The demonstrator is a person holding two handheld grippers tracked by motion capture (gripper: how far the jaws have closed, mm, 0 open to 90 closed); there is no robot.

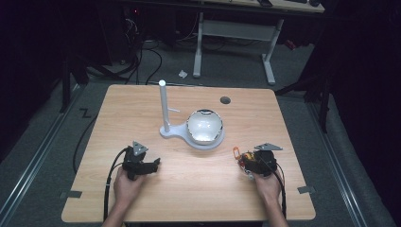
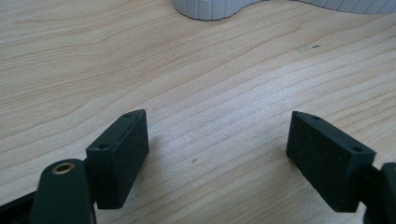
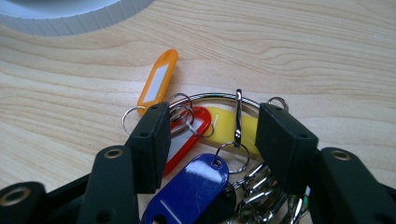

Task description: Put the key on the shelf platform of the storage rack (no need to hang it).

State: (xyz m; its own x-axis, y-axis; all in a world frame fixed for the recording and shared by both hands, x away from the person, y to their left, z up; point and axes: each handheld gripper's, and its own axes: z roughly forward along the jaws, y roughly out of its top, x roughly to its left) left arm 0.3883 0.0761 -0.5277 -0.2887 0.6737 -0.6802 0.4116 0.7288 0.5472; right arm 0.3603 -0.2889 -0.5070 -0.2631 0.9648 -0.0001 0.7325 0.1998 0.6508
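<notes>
A bunch of keys on a large metal ring (image 3: 219,98) lies on the wooden table (image 1: 189,184), with orange (image 3: 158,80), red (image 3: 189,135), yellow (image 3: 229,128) and blue (image 3: 191,186) tags. My right gripper (image 3: 212,135) stands low over the bunch, jaws on either side of the ring and open, pads not visibly pressing. In the high view the right gripper (image 1: 242,160) is at the front right with the orange tag (image 1: 235,152) poking out. My left gripper (image 2: 217,149) rests open over bare wood, seen at the front left as left gripper (image 1: 155,163).
A white stand with an upright pole (image 1: 163,106) and a shiny round bowl (image 1: 204,125) on its base sits mid-table, just beyond both grippers. Its ribbed base edge (image 2: 210,8) shows ahead of the left jaws. A dark grommet hole (image 1: 225,100) lies at the back.
</notes>
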